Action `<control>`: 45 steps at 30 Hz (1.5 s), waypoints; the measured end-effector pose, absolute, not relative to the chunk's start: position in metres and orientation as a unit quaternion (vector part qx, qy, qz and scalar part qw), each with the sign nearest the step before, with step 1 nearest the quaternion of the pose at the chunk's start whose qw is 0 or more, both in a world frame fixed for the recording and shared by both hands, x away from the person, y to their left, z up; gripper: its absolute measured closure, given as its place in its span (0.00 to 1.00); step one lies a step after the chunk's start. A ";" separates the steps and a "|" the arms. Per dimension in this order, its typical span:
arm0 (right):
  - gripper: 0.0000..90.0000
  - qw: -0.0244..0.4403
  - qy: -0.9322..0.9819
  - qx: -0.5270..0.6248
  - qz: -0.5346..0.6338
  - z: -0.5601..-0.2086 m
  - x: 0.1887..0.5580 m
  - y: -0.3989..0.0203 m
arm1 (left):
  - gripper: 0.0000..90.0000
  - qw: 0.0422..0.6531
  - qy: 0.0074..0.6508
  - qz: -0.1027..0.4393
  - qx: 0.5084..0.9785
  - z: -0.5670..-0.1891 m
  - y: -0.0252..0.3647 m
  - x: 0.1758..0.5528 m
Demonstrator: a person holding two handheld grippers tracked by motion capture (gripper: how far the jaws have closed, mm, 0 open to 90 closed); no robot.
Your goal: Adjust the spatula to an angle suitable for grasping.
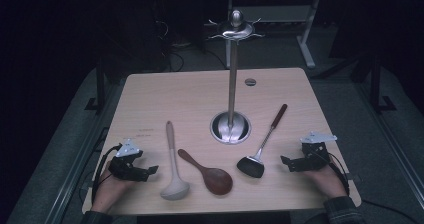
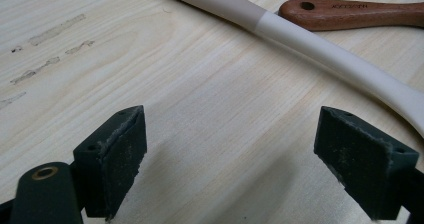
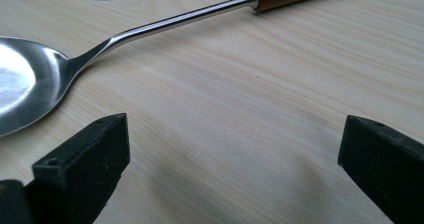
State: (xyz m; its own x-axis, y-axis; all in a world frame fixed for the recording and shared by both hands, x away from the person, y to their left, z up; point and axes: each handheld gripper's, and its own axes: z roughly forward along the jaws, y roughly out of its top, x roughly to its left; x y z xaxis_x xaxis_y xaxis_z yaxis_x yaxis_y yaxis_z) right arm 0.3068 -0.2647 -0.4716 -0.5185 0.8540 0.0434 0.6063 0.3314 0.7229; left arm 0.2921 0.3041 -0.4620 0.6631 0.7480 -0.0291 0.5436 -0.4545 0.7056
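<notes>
The high view looks forward and down from above the near edge of the table (image 1: 200, 94), far enough off to take in all four edges and the dark floor beyond.

The left gripper view sits very low and close to the tabletop, looking along the left gripper (image 2: 227, 154) towards the white ladle (image 2: 320, 49) and the wooden spoon (image 2: 360, 14). The high view shares that near-left part, with the same ladle (image 1: 173, 169).

The right gripper view is equally low and close, looking along the right gripper (image 3: 232, 159) at the steel spoon (image 3: 150, 26), shared with the high view (image 1: 260, 151) near the right edge.
</notes>
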 end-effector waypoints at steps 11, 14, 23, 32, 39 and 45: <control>0.15 0.155 0.796 0.463 0.356 -0.464 0.306 -0.264 | 0.15 0.353 0.384 0.141 0.841 -0.462 0.304 0.292; 0.20 0.154 0.797 0.463 0.356 -0.461 0.309 -0.263 | 0.15 0.352 0.384 0.140 0.842 -0.462 0.304 0.292; 0.58 0.149 0.796 0.467 0.354 -0.447 0.328 -0.260 | 0.15 0.354 0.384 0.138 0.842 -0.462 0.304 0.292; 0.92 0.156 0.782 0.477 0.371 -0.432 0.352 -0.261 | 0.16 0.356 0.383 0.132 0.842 -0.462 0.302 0.293; 1.00 0.178 0.771 0.482 0.377 -0.423 0.374 -0.263 | 0.16 0.353 0.381 0.130 0.844 -0.463 0.302 0.293; 1.00 0.188 0.763 0.491 0.376 -0.425 0.389 -0.263 | 0.16 0.354 0.380 0.128 0.845 -0.463 0.302 0.294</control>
State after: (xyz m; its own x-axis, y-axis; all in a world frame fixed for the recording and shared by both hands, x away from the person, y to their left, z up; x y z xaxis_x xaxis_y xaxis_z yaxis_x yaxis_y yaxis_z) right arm 0.3892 -0.2632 -0.4248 -0.4473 0.8906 0.0823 0.6078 0.2352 0.7585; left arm 0.2941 0.3023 -0.4632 0.6787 0.7325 -0.0524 0.5512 -0.4610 0.6955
